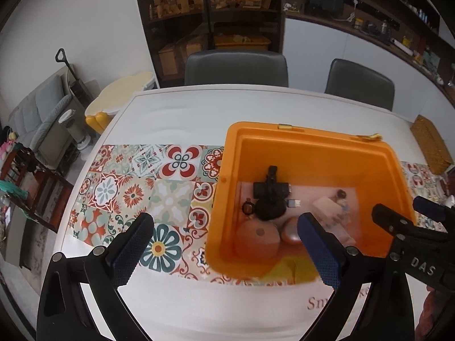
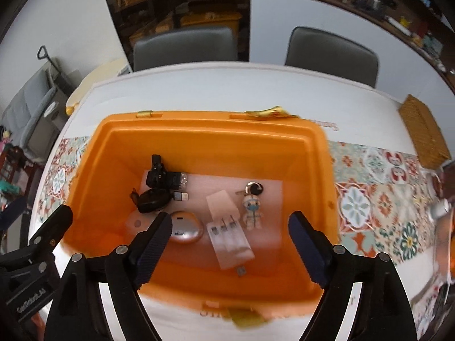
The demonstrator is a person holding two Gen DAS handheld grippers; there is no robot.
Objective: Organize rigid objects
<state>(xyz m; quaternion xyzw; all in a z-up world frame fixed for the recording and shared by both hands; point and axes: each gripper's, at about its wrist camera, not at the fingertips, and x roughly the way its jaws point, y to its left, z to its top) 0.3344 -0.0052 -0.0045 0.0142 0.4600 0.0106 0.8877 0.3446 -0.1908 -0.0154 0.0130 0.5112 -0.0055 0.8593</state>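
An orange plastic bin (image 1: 233, 153) (image 2: 315, 170) stands on the table and holds several small items. Inside lie a black clamp-like mount (image 2: 160, 173), a black pouch (image 2: 152, 200), a silver oval case (image 2: 184, 228), a clear packet of small tubes (image 2: 230, 233), an astronaut figure keychain (image 2: 253, 210) and a small USB plug (image 2: 241, 270). My left gripper (image 1: 224, 250) is open and empty over the bin's near left corner. My right gripper (image 2: 230, 244) is open and empty above the bin's near edge. Each gripper shows at the edge of the other's view.
The table (image 1: 184, 108) carries a patterned tile runner (image 1: 128, 193) (image 2: 378, 199). A woven mat (image 1: 432, 145) (image 2: 423, 133) lies at the far right. Two grey chairs (image 1: 236, 68) (image 2: 332, 54) stand behind the table. A silvery object (image 2: 439, 210) lies at the right edge.
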